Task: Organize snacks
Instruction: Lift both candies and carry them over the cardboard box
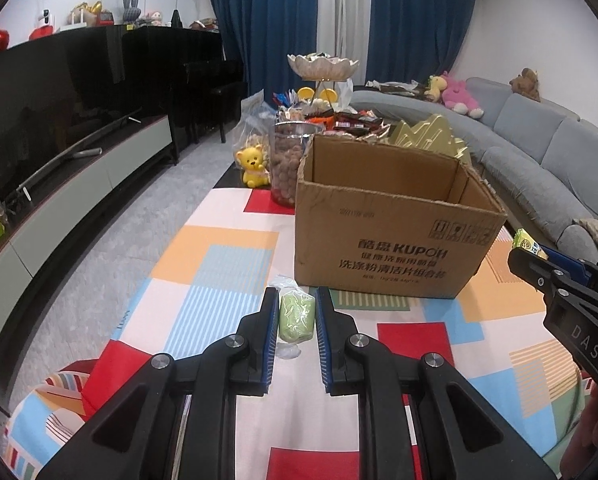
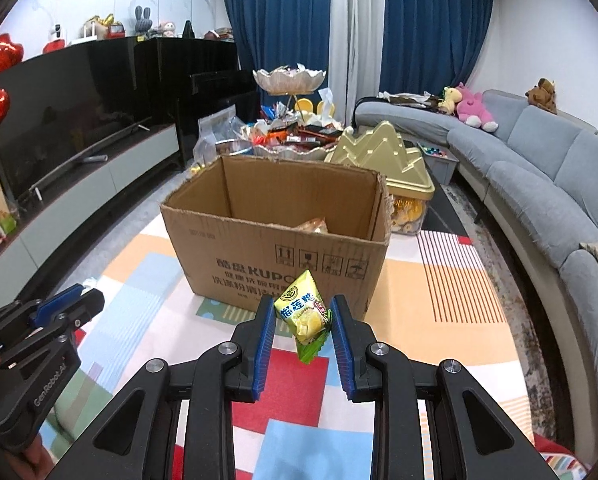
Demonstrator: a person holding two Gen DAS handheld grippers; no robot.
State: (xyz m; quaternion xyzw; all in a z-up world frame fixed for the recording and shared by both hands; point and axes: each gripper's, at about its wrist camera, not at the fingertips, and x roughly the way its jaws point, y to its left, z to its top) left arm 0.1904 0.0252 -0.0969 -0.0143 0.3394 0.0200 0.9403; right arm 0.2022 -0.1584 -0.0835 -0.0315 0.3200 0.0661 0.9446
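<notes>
Left gripper (image 1: 297, 308) jaws clenched on pale green clear-wrapped sweet (image 1: 296, 317); right gripper (image 2: 302, 316) jaws grasp yellow durian-candy packet (image 2: 302, 311). Open brown cardboard box (image 2: 275, 240) mid-frame.

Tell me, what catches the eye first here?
An open cardboard box stands mid-table on a bright patchwork cloth. In front of it, the left gripper pinches a pale green sweet, and the right gripper a yellow packet. Behind the box lies a heap of snacks.
</notes>
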